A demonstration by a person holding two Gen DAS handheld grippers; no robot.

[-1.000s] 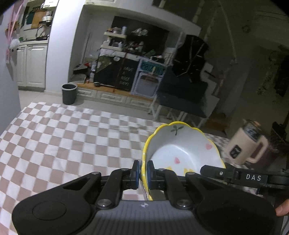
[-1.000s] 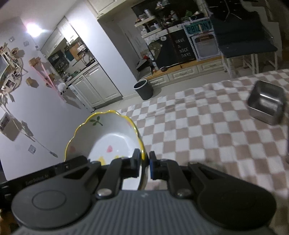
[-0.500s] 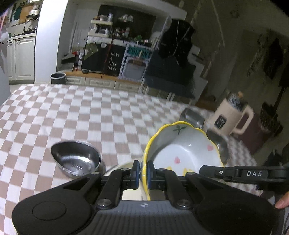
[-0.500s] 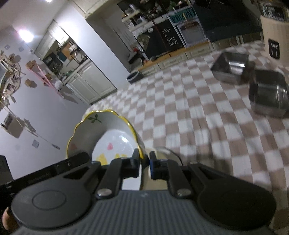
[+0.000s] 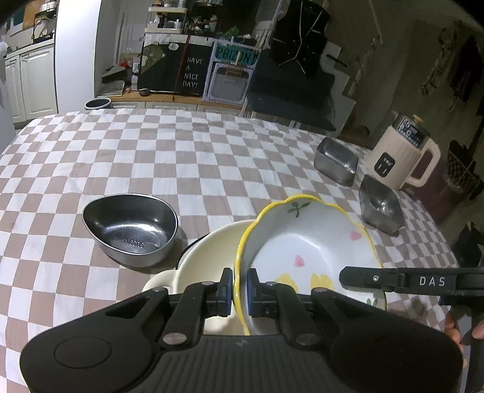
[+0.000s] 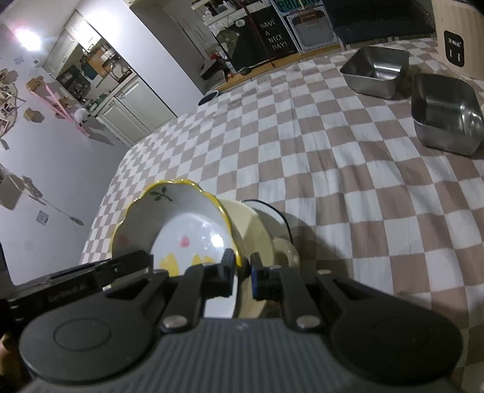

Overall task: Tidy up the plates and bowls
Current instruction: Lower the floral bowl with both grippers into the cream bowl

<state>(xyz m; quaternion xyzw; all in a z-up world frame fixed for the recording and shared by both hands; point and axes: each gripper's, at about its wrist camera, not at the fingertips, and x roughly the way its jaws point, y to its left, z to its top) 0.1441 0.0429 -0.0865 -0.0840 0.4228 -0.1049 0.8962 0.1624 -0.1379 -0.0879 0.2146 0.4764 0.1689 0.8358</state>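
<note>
Left gripper [image 5: 240,291] and right gripper [image 6: 243,273] are each clamping opposite rims of the yellow-rimmed bowl [image 5: 311,241]. The bowl is sitting tilted inside a cream bowl [image 5: 208,254] on the checkered tablecloth [image 5: 181,157], near a steel bowl [image 5: 130,226].

Home kitchen-dining room, checkered tablecloth [image 5: 181,157], white cabinets [image 5: 33,81], probably cluttered shelves [image 5: 169,21]
</note>
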